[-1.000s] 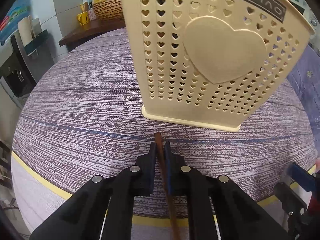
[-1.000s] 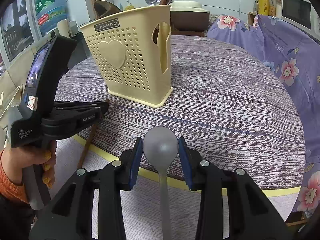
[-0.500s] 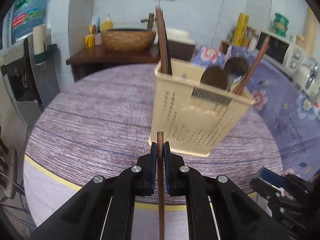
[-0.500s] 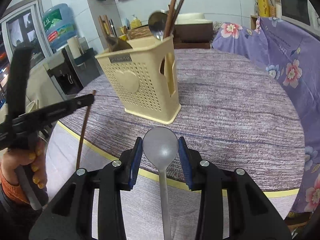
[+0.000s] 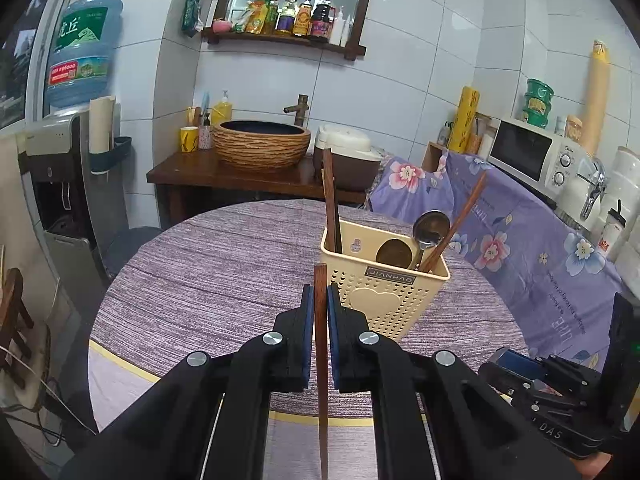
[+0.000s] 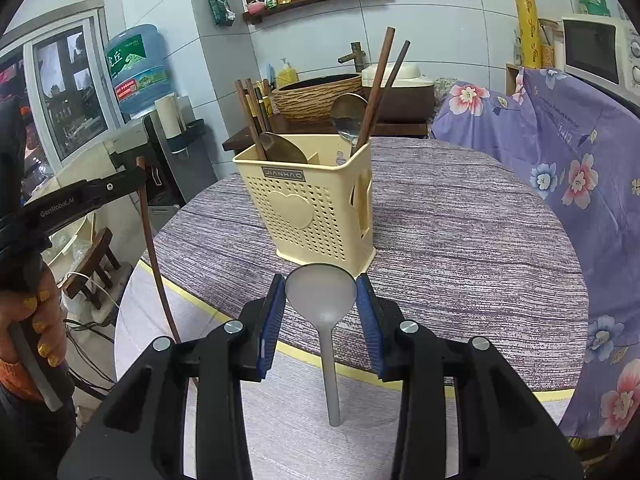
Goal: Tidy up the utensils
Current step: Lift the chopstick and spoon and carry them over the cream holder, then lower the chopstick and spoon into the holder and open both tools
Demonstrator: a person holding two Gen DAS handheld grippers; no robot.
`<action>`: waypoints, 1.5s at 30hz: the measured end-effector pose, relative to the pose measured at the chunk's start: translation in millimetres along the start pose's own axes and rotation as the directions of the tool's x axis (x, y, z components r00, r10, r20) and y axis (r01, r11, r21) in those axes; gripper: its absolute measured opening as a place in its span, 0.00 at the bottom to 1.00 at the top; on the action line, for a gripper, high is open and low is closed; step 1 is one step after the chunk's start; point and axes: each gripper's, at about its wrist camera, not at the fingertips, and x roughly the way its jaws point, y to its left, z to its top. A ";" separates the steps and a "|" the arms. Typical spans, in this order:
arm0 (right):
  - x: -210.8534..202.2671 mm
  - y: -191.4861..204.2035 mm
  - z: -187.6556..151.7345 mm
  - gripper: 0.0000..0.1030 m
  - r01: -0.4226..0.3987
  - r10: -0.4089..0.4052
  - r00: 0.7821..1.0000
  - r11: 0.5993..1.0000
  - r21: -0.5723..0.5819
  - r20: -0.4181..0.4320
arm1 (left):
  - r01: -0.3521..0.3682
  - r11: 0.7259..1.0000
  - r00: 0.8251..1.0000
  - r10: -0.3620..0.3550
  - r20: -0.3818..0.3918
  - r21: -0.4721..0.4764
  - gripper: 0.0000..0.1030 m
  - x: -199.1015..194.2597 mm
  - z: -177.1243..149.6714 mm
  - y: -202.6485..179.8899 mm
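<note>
A: Our cream utensil holder (image 5: 384,292) stands on the round table (image 5: 200,280), already holding chopsticks and spoons. Since a second ago we've lifted both tools: then the basket's wall filled the left view, now we look down into its open top.

B: So both pieces are high enough to drop in. The left gripper (image 5: 320,308) is clamped on a brown chopstick (image 5: 320,360); the right gripper (image 6: 321,300) pinches the grey spoon (image 6: 322,292) by its bowl.

A: Only the right view shows the chopstick's whole length hanging below the left tool, and the hand (image 6: 32,320) holding it.
</note>
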 end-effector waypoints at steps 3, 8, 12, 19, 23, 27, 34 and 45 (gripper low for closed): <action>-0.5 1.8 -1.7 0.36 -0.007 0.007 1.000 1.000 -0.001 0.002 | 0.005 1.000 1.000 -0.005 0.003 -0.002 0.08 -2.2 0.1 1.1; -2.2 4.4 -1.3 0.36 -0.012 0.012 1.000 1.000 -0.006 0.009 | 0.007 1.000 1.000 -0.007 0.009 -0.002 0.08 -4.0 1.2 4.8; -3.6 4.7 -0.4 0.36 -0.015 0.015 1.000 1.000 -0.016 0.015 | 0.005 1.000 1.000 -0.005 0.016 -0.005 0.08 -7.4 2.4 6.9; -5.7 4.8 2.4 0.36 -0.022 0.023 0.999 0.999 -0.024 0.026 | 0.013 1.000 0.999 -0.013 0.034 -0.006 0.08 -13.9 8.3 7.0; -7.6 6.9 5.3 0.36 -0.024 0.026 0.999 0.999 -0.036 0.033 | 0.018 1.000 0.999 -0.018 0.043 -0.005 0.08 -15.8 12.5 7.0; -8.7 5.7 9.8 0.36 -0.034 0.035 0.999 0.999 -0.033 0.038 | 0.025 1.000 0.998 -0.024 0.051 -0.014 0.08 -17.4 17.1 10.0; -9.8 8.8 20.2 0.36 -0.064 0.066 0.997 0.997 -0.046 0.040 | 0.045 0.999 0.998 -0.044 0.055 -0.007 0.08 -18.5 29.6 8.8; -28.4 23.3 84.7 0.36 -0.108 0.118 0.985 0.991 -0.083 0.122 | 0.105 0.994 0.986 -0.103 0.129 -0.012 0.08 -35.5 94.1 5.6</action>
